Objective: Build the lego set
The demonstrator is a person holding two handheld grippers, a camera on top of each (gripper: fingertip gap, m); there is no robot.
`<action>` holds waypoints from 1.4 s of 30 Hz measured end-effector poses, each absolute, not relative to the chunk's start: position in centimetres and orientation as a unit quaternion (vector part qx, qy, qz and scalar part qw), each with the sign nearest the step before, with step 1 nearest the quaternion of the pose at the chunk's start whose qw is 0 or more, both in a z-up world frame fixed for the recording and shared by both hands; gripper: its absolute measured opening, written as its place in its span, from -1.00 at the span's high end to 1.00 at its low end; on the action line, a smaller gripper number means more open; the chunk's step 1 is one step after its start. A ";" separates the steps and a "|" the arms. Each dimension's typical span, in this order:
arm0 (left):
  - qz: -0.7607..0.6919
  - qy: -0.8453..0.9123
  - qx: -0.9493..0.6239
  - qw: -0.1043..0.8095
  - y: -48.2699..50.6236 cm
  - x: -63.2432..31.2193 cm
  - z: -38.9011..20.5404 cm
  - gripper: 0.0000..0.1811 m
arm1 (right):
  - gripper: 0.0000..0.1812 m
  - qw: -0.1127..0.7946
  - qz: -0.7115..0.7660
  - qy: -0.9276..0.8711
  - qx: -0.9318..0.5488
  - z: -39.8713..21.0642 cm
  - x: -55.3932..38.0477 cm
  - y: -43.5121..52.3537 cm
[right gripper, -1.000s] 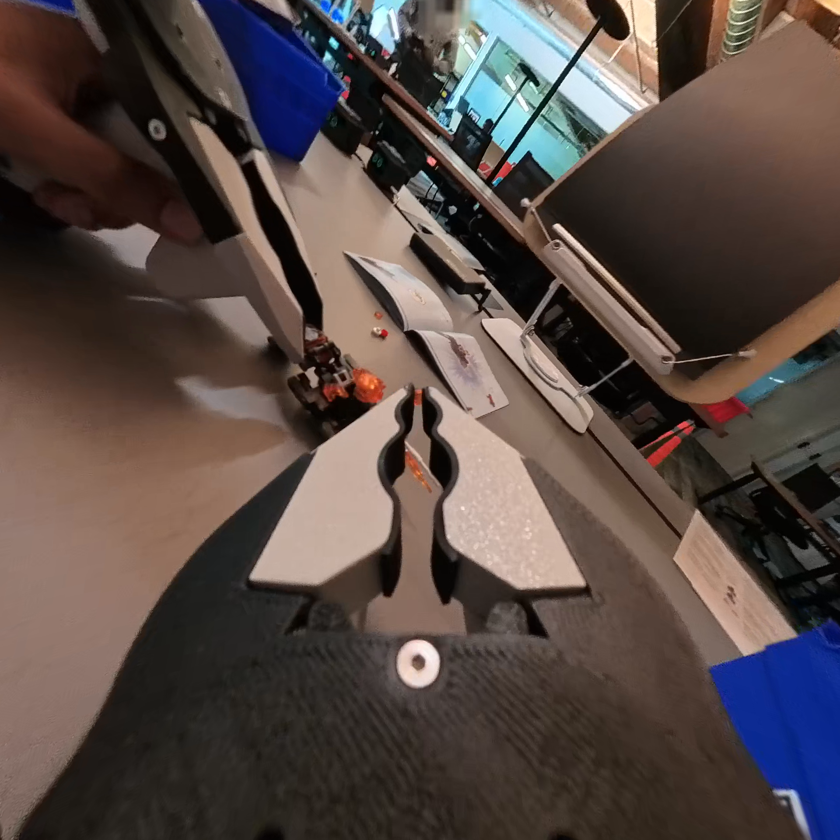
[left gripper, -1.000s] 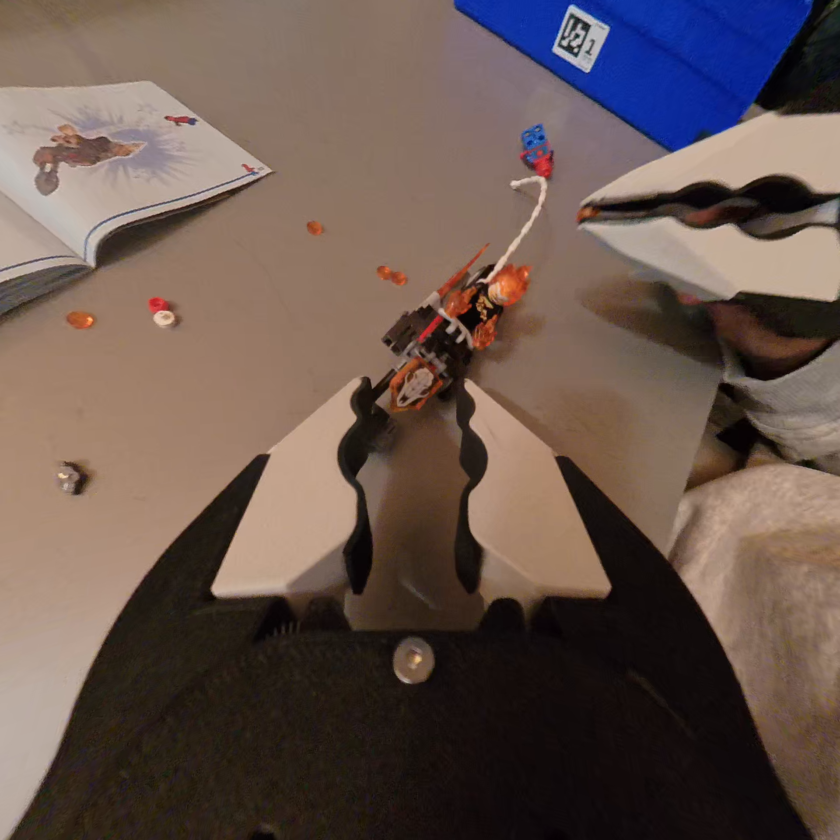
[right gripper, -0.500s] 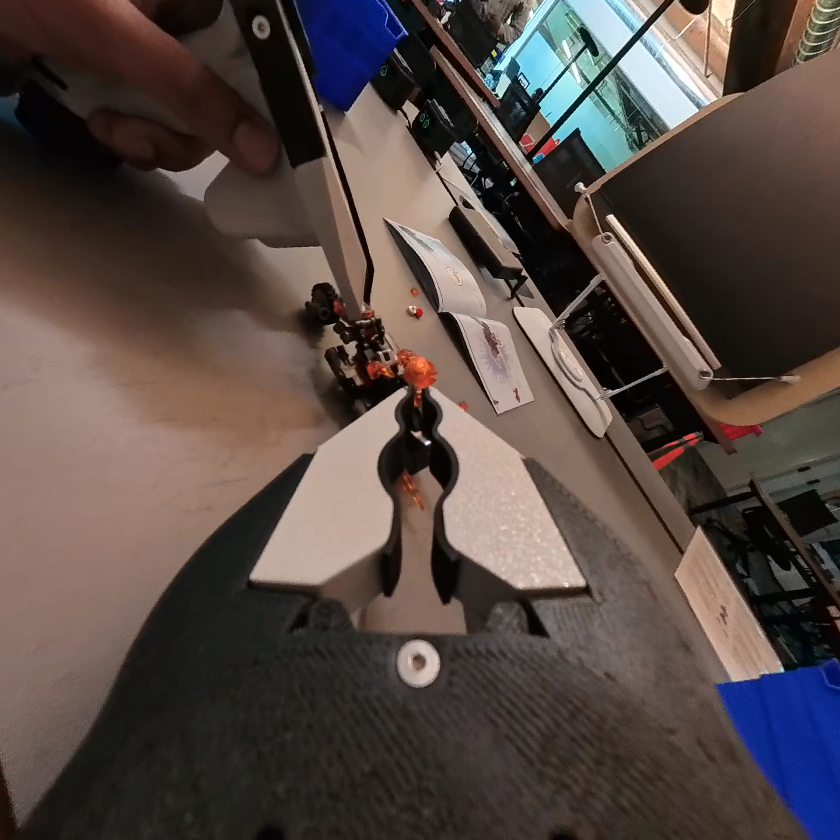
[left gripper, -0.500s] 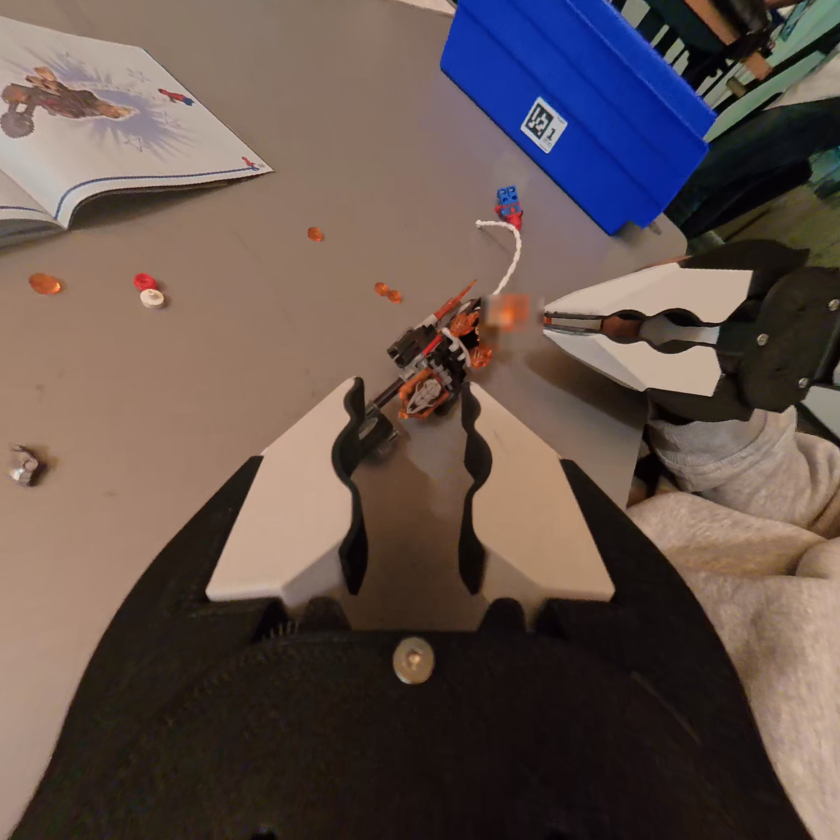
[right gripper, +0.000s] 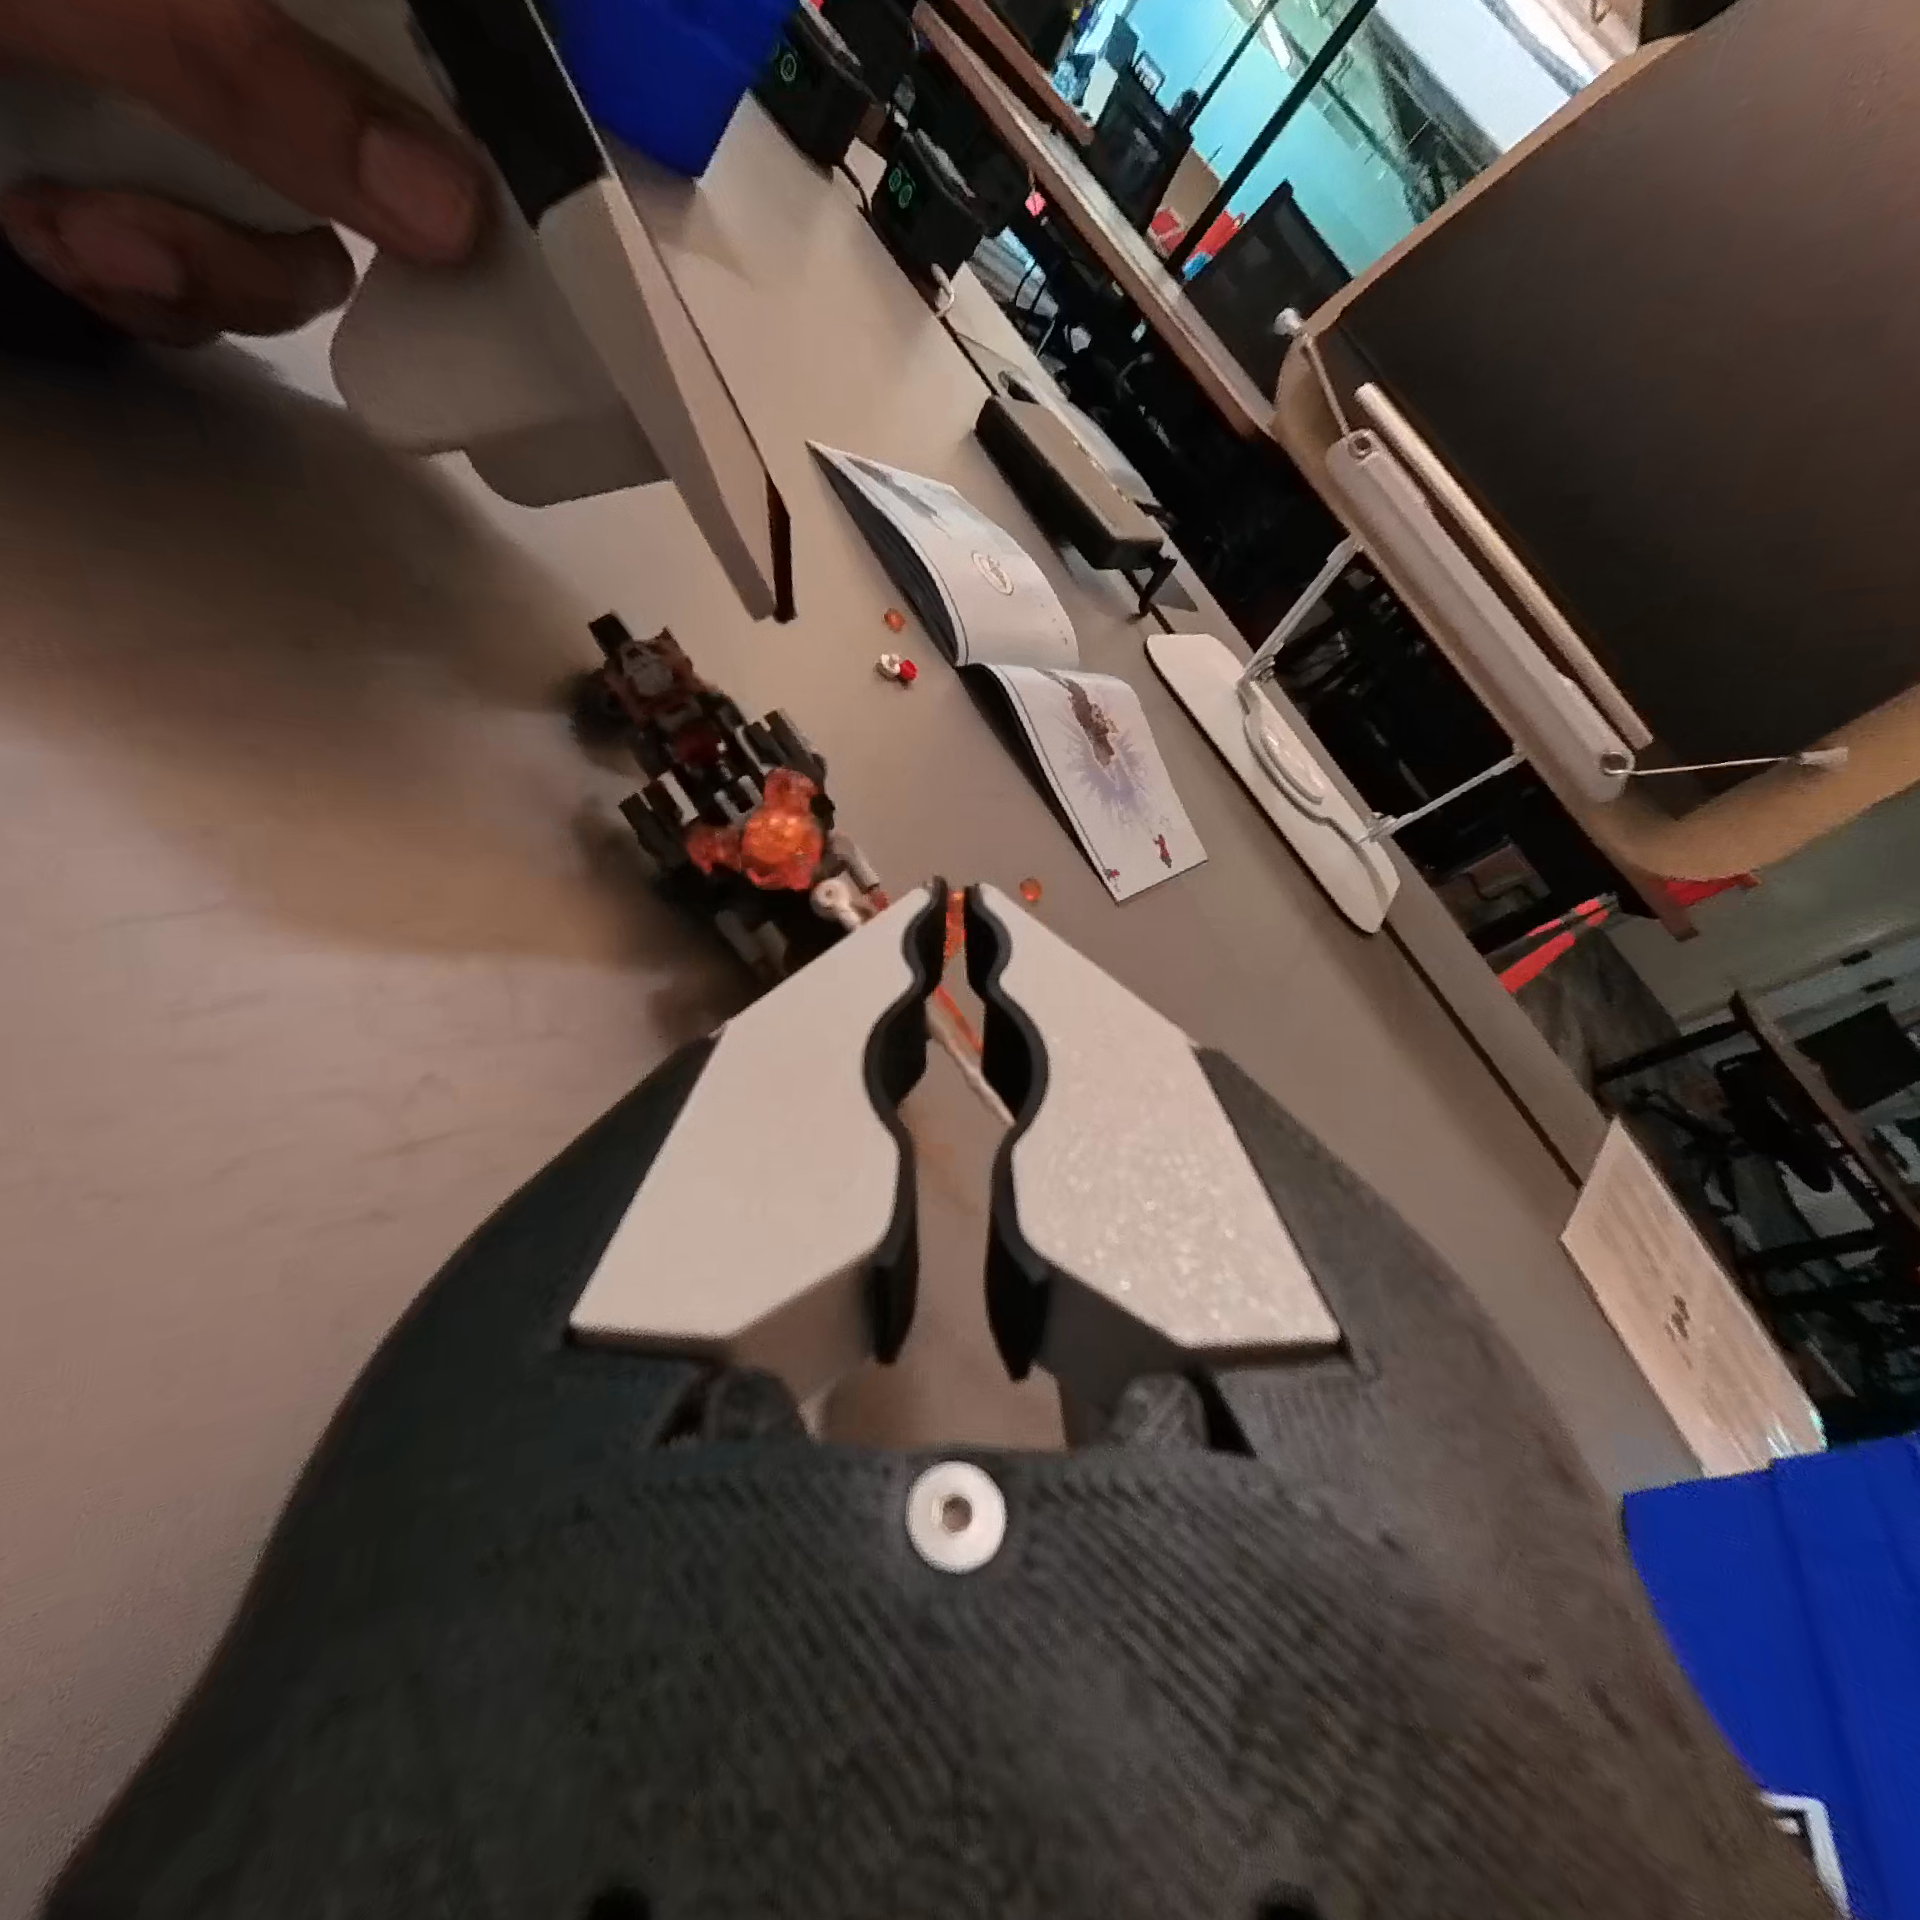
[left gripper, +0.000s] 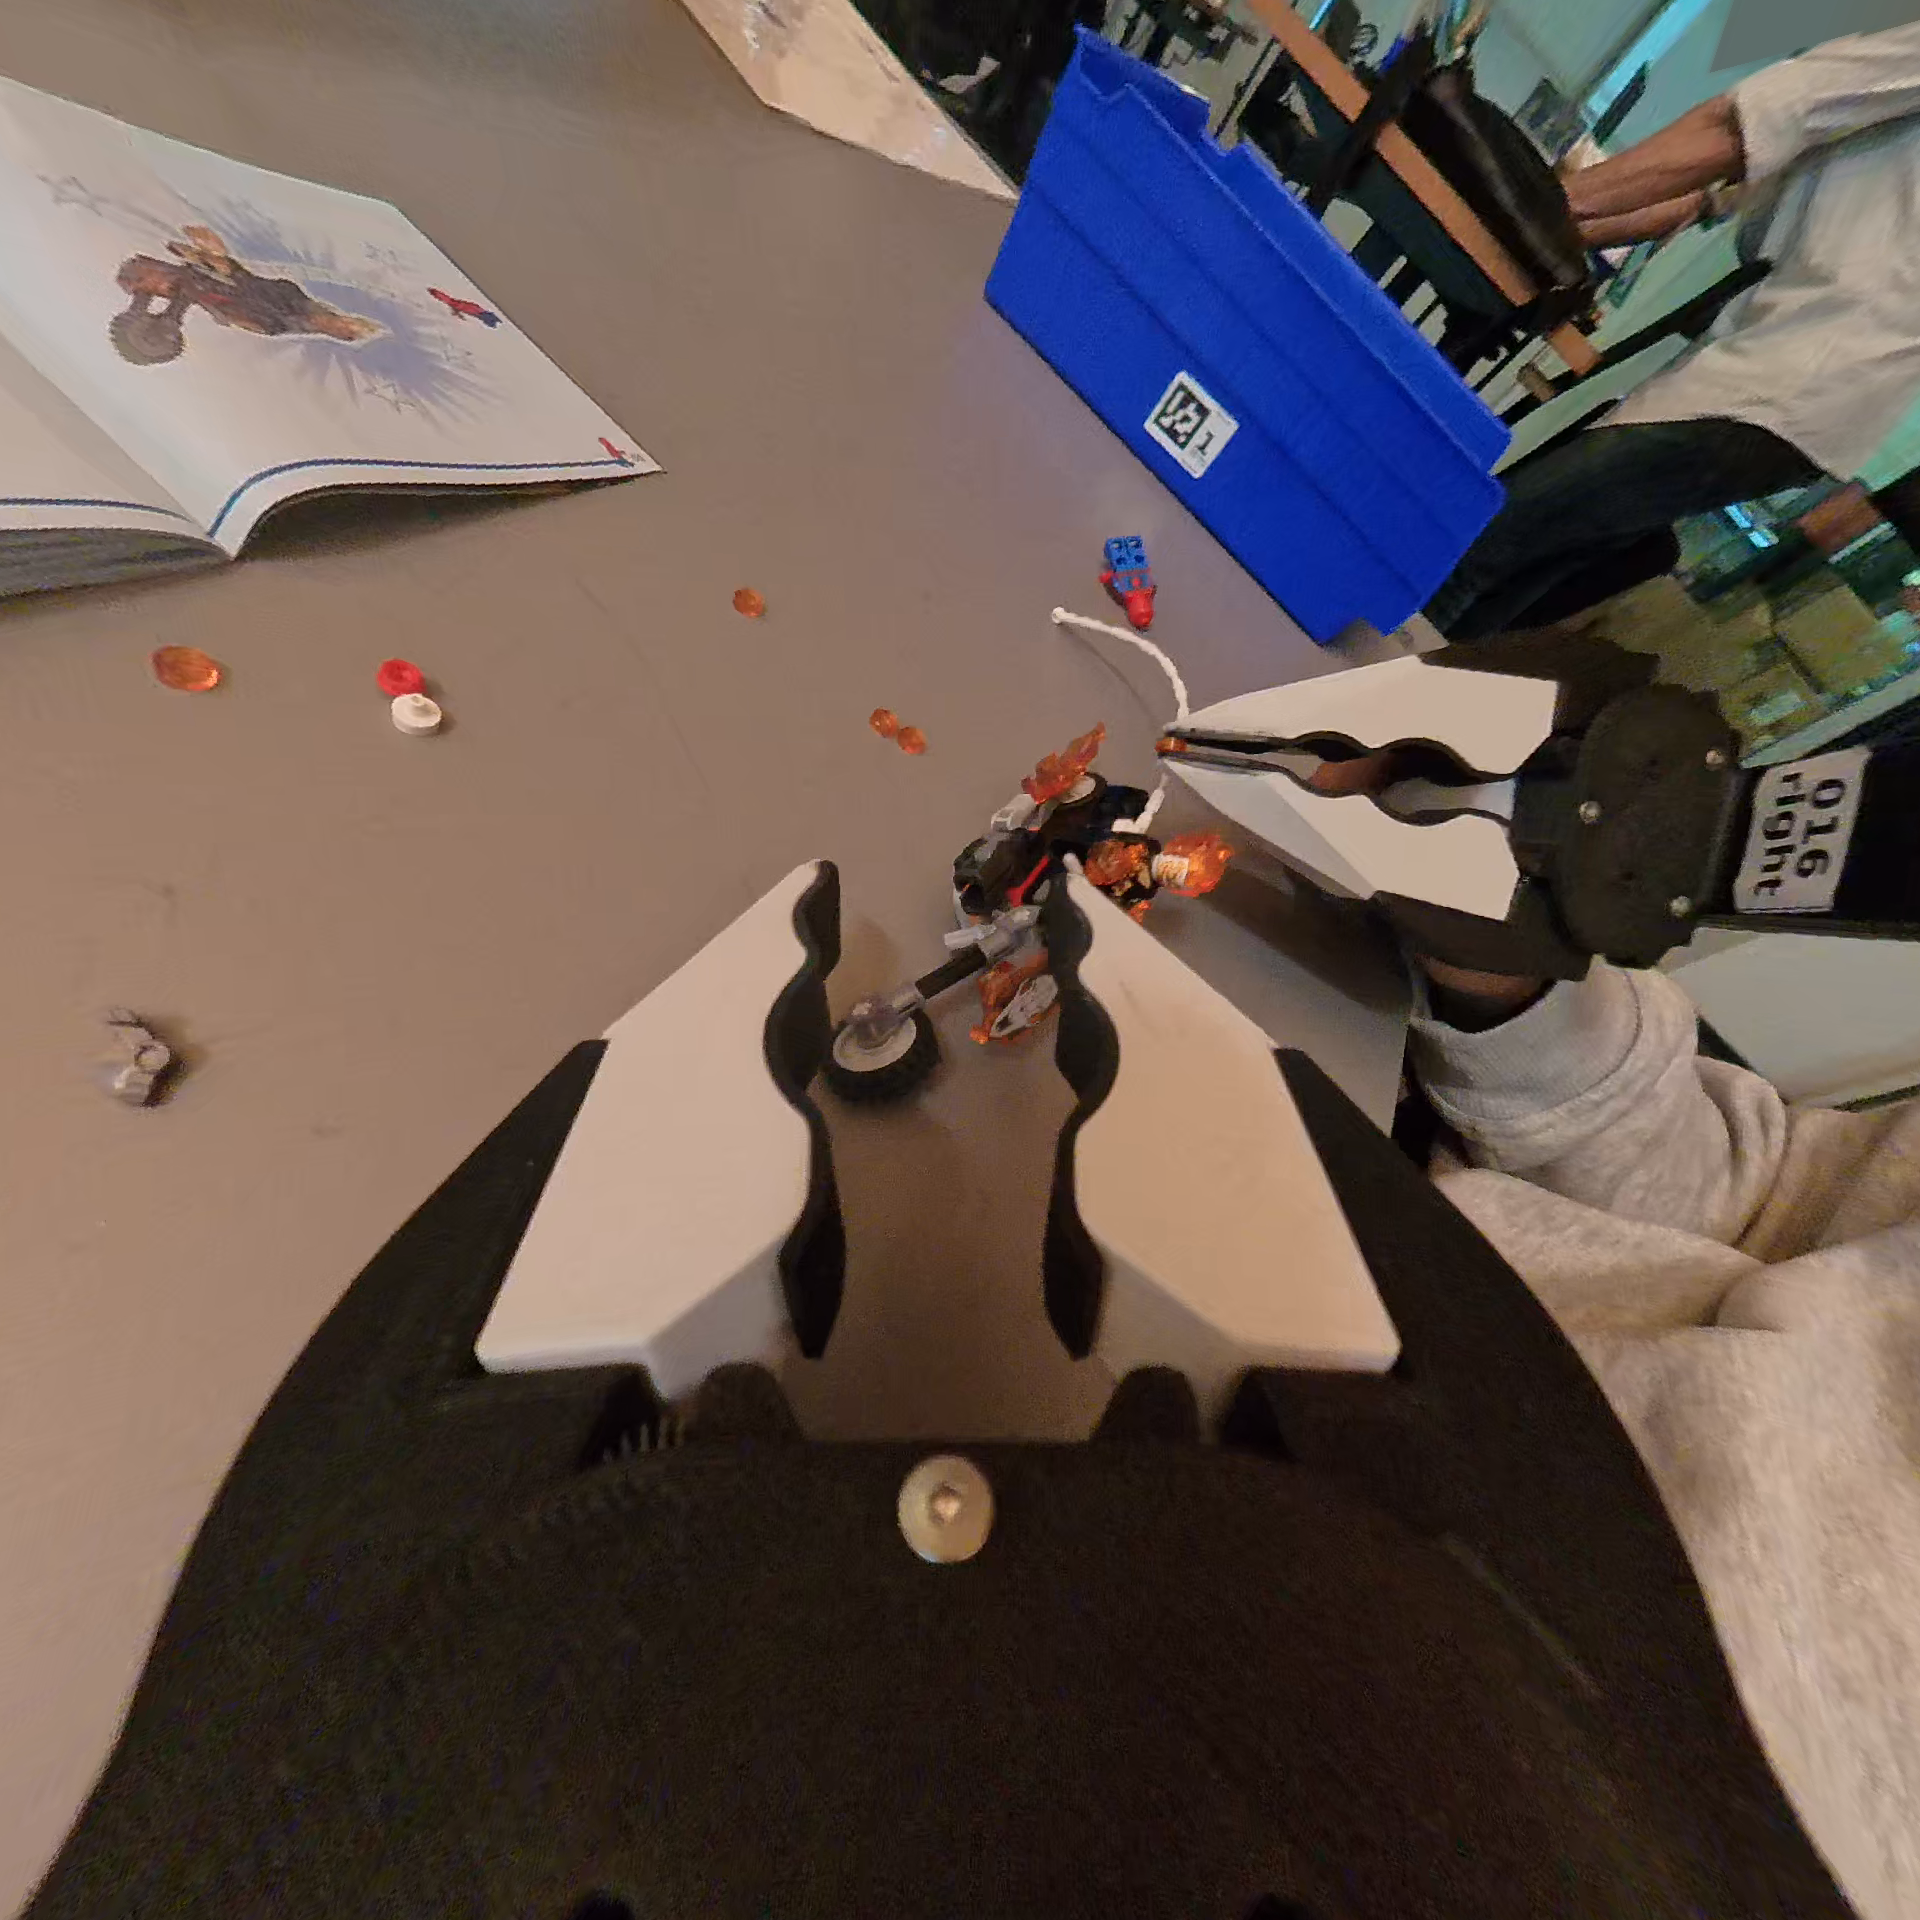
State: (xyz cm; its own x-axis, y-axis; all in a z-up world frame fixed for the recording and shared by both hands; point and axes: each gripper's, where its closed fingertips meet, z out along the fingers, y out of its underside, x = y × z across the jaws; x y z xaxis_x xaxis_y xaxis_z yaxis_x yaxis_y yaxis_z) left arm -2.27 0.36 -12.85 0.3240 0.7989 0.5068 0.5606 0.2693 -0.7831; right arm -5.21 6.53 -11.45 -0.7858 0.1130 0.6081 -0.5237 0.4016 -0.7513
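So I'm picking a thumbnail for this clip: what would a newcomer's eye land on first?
The black motorcycle model with its orange flame-headed rider, lying on the grey table at the tips of the open left gripper. Next, the right gripper beside it, pinching a thin orange piece. Behind, the bright blue bin and open instruction booklet.

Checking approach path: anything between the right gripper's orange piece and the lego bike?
Nothing visible. The right gripper is shut on a small orange piece, just short of the lego bike. Only bare table lies between them. The open left gripper flanks the bike's front wheel, off that path.
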 end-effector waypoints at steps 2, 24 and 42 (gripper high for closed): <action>0.106 -0.561 -0.584 0.577 0.3 -2.2 -12.2 0.57 | 0.99 0.299 0.548 -0.771 0.129 -10.7 -5.0 6.7; -0.179 -0.450 -0.506 0.714 6.7 0.7 -8.4 0.85 | 1.00 0.466 0.541 -0.632 0.300 -8.6 1.2 5.3; -0.199 -0.450 -0.492 0.718 6.6 3.0 -8.7 1.00 | 0.93 0.240 0.633 -0.691 0.254 -8.6 3.7 5.4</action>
State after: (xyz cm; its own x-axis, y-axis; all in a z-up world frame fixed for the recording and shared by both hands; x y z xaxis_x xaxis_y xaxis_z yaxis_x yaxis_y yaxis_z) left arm 2.98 6.58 -8.68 0.5150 0.1575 0.8426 0.7289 0.4368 -0.5271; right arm 3.68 5.41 -8.62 -0.7560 -0.0478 0.6529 -0.6546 0.0684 -0.7529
